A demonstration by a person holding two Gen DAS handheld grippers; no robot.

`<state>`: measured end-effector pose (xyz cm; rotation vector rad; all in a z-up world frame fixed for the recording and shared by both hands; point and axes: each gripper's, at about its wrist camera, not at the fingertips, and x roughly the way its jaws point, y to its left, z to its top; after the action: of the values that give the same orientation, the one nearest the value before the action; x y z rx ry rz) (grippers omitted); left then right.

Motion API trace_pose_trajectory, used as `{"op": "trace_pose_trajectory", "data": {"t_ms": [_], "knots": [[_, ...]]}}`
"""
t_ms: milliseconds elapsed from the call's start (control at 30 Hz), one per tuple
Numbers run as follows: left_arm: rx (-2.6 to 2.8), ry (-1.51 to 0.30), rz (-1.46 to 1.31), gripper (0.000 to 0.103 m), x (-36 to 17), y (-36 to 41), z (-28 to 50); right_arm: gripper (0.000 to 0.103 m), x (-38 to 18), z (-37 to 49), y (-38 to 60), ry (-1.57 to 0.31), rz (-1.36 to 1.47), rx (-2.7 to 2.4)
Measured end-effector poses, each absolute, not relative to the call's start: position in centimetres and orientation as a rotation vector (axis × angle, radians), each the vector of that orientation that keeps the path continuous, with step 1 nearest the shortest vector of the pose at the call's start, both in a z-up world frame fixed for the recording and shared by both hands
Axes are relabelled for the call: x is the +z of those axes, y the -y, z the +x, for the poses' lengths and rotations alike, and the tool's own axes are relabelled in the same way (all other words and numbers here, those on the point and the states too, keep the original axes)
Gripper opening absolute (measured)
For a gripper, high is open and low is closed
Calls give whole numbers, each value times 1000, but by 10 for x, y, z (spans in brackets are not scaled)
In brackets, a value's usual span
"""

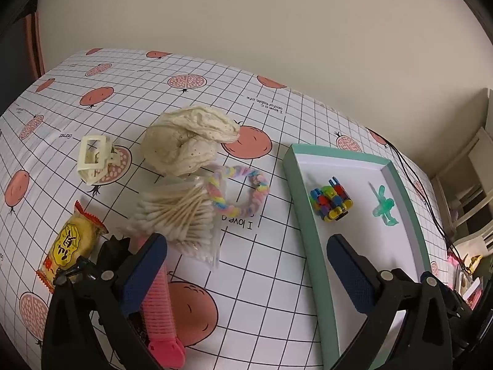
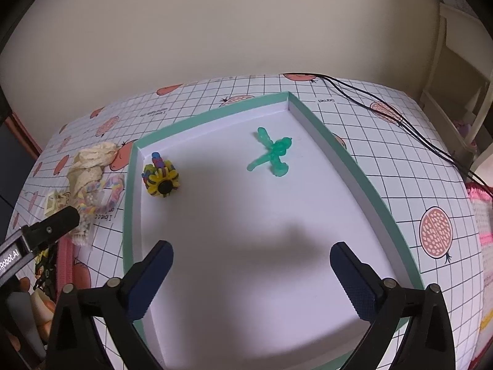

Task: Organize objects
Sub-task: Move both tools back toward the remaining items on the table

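Left gripper (image 1: 246, 256): jaws spread wide, holding nothing, poised above the table between the loose items and the tray

Right gripper (image 2: 251, 260): jaws spread wide, empty, hovering over the tray's bare white floor

Tray (image 2: 128, 209): shallow, mint-green rim, white inside; rests on the tablecloth (image 1: 271, 265), a grid print with pomegranates

In the tray:
- multicoloured block toy (image 1: 331, 202), near the left wall
- translucent green figure (image 2: 271, 154), lying flat, well apart from the block toy

Outside the tray, to its left:
- bag of cotton swabs (image 1: 181, 215), touching the pastel twisted loop (image 1: 237, 189)
- cream cloth bundle (image 1: 188, 138), just behind the swabs
- cream hair claw (image 1: 92, 158), lying apart
- yellow snack packet (image 1: 72, 242), near the table edge
- pink comb (image 1: 160, 305), partly under the left gripper's left finger

Black cables (image 2: 400, 120) cross the far right corner of the table
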<state>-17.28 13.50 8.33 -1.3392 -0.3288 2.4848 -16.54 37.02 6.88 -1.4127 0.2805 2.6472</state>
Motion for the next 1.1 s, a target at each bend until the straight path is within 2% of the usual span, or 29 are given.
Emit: {"op": "trace_pose_trajectory", "data": {"t_ms": [533,800,1100], "knots": [[2516,334,-1266,103,109,-106,-169,103,95,-165,-355,-277,-1306,2725],[2600,422,-1253,103,119,-47,-170,103,117,-170,-314,-245,-1265,2839],[2650,507,-1332,103,106,16,-173,103,116,-181,-241,-161,-1346,2963]]}}
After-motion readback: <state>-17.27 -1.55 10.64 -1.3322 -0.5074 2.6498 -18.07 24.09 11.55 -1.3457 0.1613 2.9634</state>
